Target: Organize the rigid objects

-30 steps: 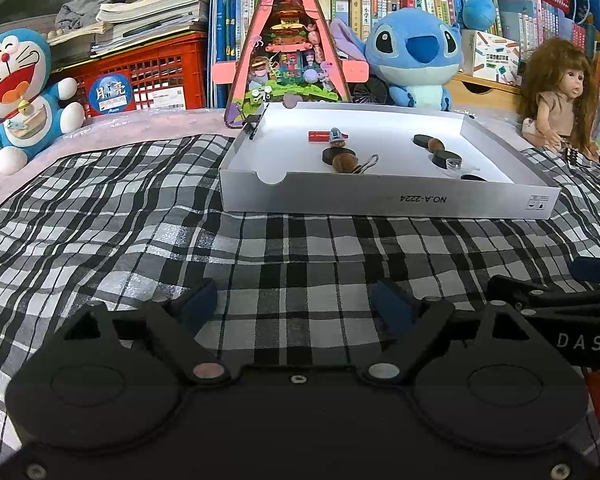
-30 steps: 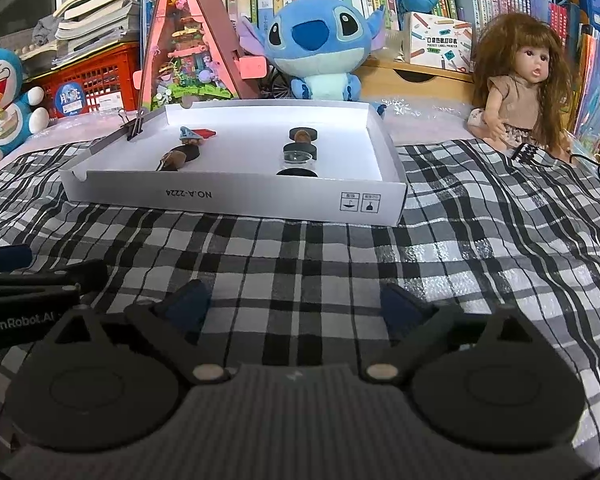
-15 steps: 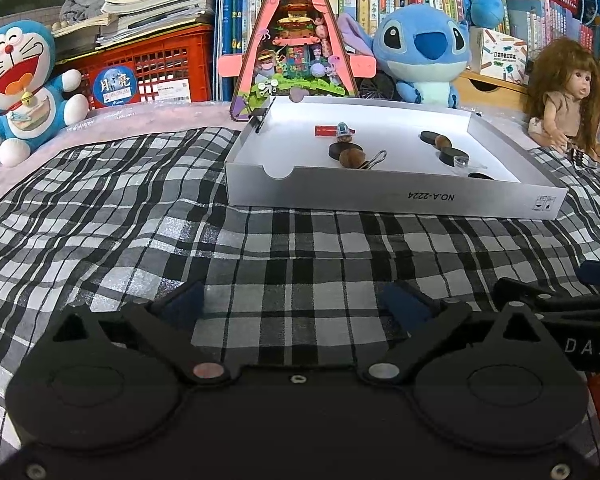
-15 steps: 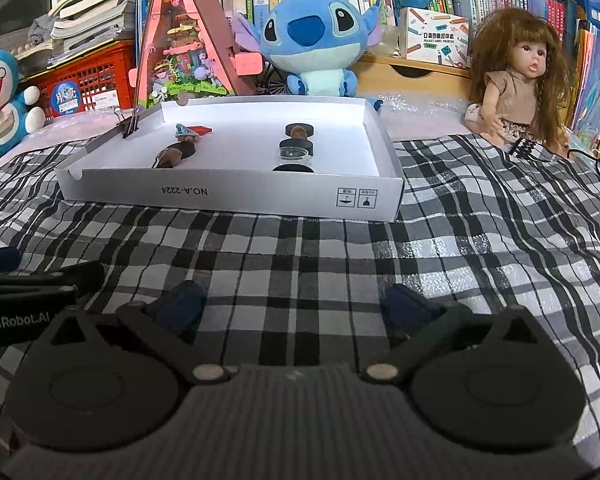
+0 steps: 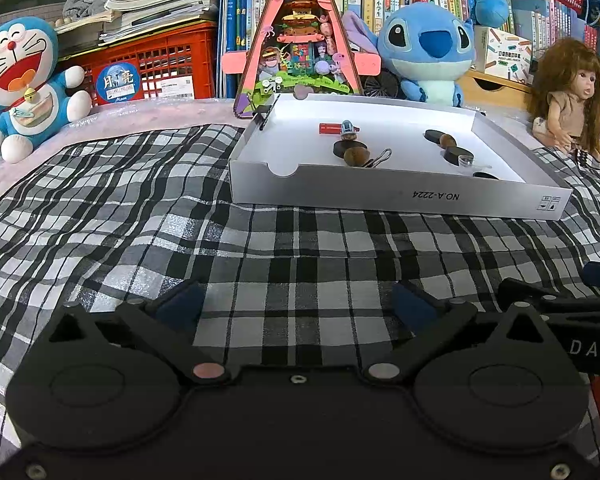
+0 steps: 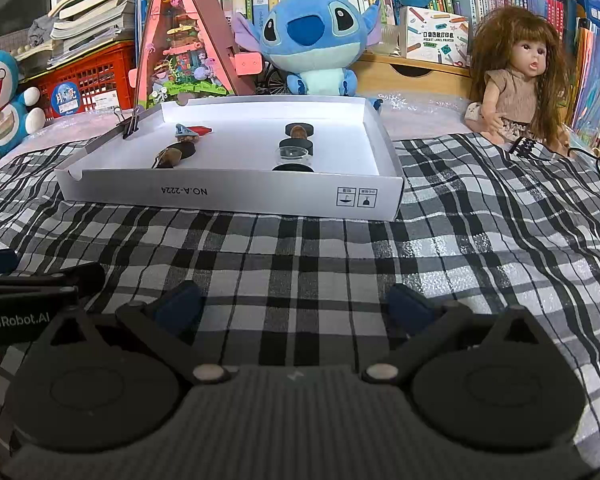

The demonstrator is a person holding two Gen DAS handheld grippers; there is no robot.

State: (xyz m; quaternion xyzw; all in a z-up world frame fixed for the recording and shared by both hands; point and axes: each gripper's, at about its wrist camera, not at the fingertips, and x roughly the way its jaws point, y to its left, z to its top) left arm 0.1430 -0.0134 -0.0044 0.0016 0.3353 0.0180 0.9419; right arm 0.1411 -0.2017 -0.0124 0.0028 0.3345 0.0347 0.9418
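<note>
Both cameras sit low over the checked cloth (image 5: pixel 140 216), each looking forward past its own wide-spread claw, left (image 5: pixel 296 306) and right (image 6: pixel 294 306), toward the white tray (image 5: pixel 400 200) and the shelf of toys and books behind it. The left view stands to the tray's left, so the tray lies right of centre with the Doraemon (image 5: pixel 20 80) large at the left edge; the right view stands further right, with the tray (image 6: pixel 236 196) left of centre and the doll (image 6: pixel 516 76) close. Both views share the tray, the Stitch toy (image 6: pixel 312 36), the doll and the cloth, and each catches the other claw at its inner edge.
</note>
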